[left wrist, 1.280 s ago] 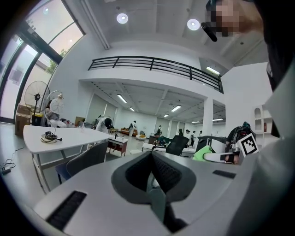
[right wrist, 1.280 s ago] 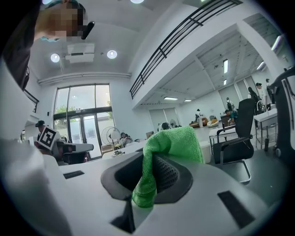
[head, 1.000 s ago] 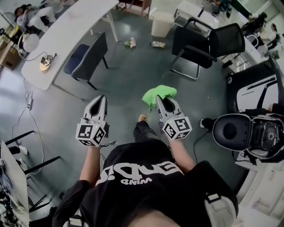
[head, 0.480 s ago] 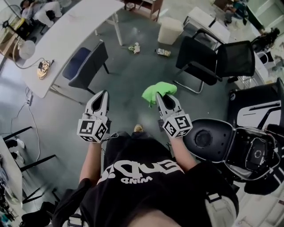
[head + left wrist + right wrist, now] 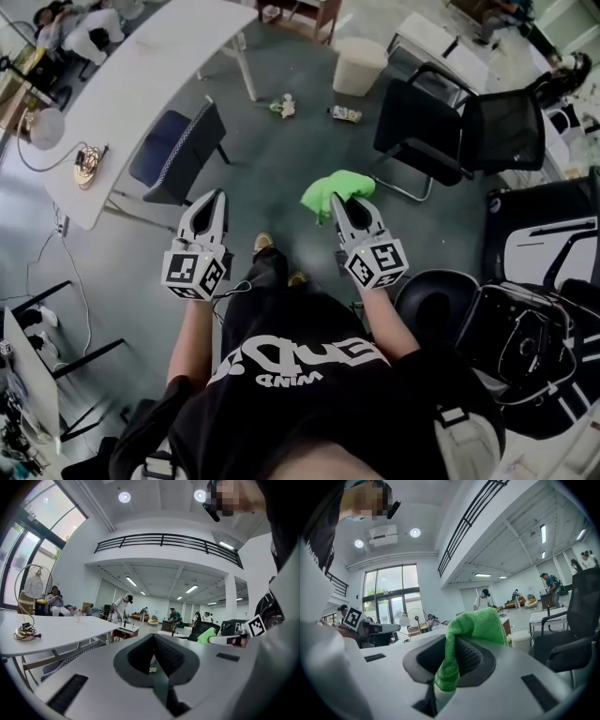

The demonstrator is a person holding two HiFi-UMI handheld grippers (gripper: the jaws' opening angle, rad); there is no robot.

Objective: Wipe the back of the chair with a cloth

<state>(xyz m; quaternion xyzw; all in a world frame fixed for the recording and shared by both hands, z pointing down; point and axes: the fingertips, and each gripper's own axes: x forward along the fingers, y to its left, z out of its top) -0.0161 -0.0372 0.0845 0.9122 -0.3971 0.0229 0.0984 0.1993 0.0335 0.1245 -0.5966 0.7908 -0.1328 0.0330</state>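
My right gripper [image 5: 338, 202] is shut on a bright green cloth [image 5: 331, 188], which bunches up above its tips; the right gripper view shows the cloth [image 5: 476, 623] pinched between the jaws of the gripper [image 5: 448, 657]. To its left at the same height, my left gripper [image 5: 215, 195] is shut with nothing in it, as the left gripper [image 5: 155, 642] also shows in its own view. A black mesh-backed chair [image 5: 441, 127] stands ahead to the right, apart from both grippers, and appears again as the chair [image 5: 580, 607]. A second chair with a dark blue seat [image 5: 176, 150] stands ahead to the left.
A long white table [image 5: 141, 80] runs along the left with a lamp and cable on it. A cream bin [image 5: 359, 64] and floor litter [image 5: 281, 105] lie ahead. Black equipment with cables [image 5: 525, 328] crowds the right. People sit and stand far off.
The person has stepped forward, so the floor and chairs have shifted in view. Both grippers keep their pose, the right one still holding the cloth.
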